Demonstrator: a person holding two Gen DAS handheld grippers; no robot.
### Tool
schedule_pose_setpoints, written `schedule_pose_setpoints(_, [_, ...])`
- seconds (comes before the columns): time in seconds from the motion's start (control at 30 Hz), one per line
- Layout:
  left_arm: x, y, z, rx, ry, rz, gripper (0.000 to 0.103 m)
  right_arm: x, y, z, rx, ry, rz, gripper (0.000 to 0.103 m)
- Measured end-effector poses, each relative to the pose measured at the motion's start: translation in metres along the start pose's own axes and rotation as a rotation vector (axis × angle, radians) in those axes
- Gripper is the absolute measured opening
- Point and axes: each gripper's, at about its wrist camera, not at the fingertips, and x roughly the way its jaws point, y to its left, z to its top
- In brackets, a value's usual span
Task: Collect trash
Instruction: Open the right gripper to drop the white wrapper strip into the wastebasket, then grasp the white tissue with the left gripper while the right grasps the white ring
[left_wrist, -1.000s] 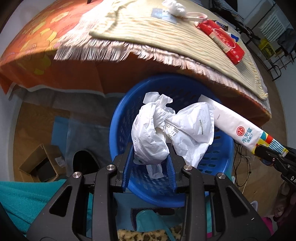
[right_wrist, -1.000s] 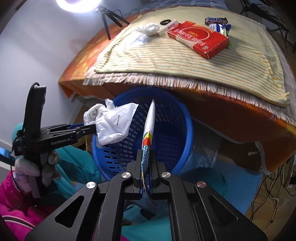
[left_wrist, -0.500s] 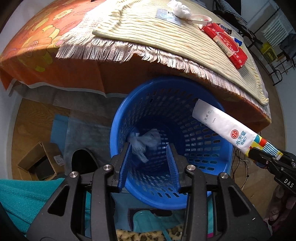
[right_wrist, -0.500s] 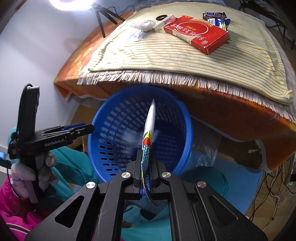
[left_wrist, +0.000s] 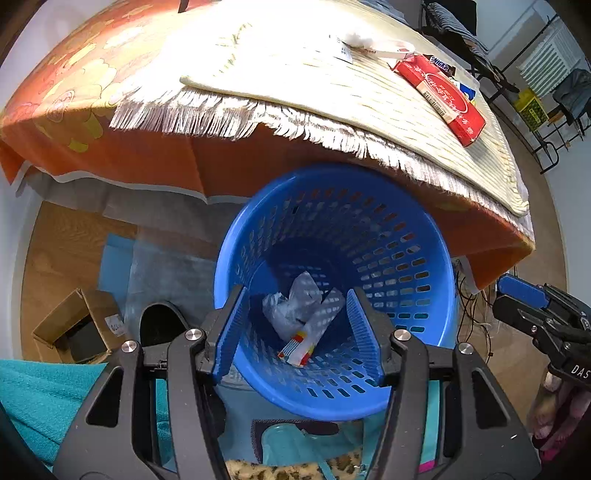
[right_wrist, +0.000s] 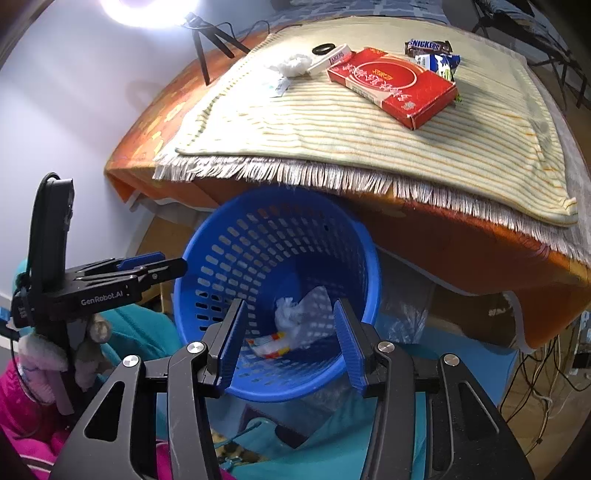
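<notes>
A blue perforated basket (left_wrist: 413, 236) (right_wrist: 221, 258) stands on the floor under the table edge. Inside it lie a crumpled white plastic bag (left_wrist: 291, 306) (right_wrist: 306, 317) and a white wrapper with coloured stripes (left_wrist: 310, 339) (right_wrist: 267, 341). My left gripper (left_wrist: 297, 332) is open and empty above the basket's near rim; it also shows in the right wrist view (right_wrist: 162, 264). My right gripper (right_wrist: 291, 339) is open and empty over the basket; it shows at the right edge of the left wrist view (left_wrist: 517, 295).
On the striped fringed cloth (right_wrist: 369, 129) lie a red box (right_wrist: 391, 85) (left_wrist: 439, 92), a Snickers bar (right_wrist: 428, 46), a blue-white wrapper (right_wrist: 439, 62), a crumpled tissue (right_wrist: 291, 62) and a small white pack (right_wrist: 332, 57). A cardboard box (left_wrist: 77, 325) and black shoe (left_wrist: 159, 325) sit on the floor.
My left gripper opened and dropped the plastic bag into the basket. Then my right gripper opened and the striped wrapper fell in beside it.
</notes>
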Motion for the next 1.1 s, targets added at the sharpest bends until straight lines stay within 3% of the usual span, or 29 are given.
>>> schedule_pose_setpoints(0.37, [-0.009,-0.011,0.006,0.025,-0.022,-0.022,0.057,-0.008,-0.009,0.007,0.033,-0.056,-0.030,0.047])
schedule_pose_setpoints(0.57, [-0.017,-0.020,0.023,0.058,-0.042,-0.028,0.057,-0.022,-0.014,0.016,0.010,-0.133,-0.074,0.047])
schedule_pose_setpoints(0.63, [-0.021,-0.024,0.033,0.073,-0.053,-0.028,0.057,-0.027,-0.016,0.020,0.000,-0.160,-0.083,0.052])
schedule_pose_setpoints(0.7, [-0.023,-0.028,0.042,0.085,-0.064,-0.032,0.060,-0.032,-0.019,0.025,-0.017,-0.189,-0.094,0.072])
schedule_pose_setpoints(0.73, [-0.025,-0.029,0.047,0.089,-0.072,-0.033,0.062,-0.035,-0.020,0.028,-0.026,-0.208,-0.107,0.075])
schedule_pose_setpoints(0.83, [-0.028,-0.031,0.065,0.093,-0.084,-0.045,0.064,-0.042,-0.021,0.037,-0.054,-0.246,-0.129,0.076])
schedule_pose_setpoints(1.1, [-0.033,-0.036,0.119,0.104,-0.125,-0.063,0.064,-0.047,-0.033,0.068,-0.069,-0.239,-0.118,0.079])
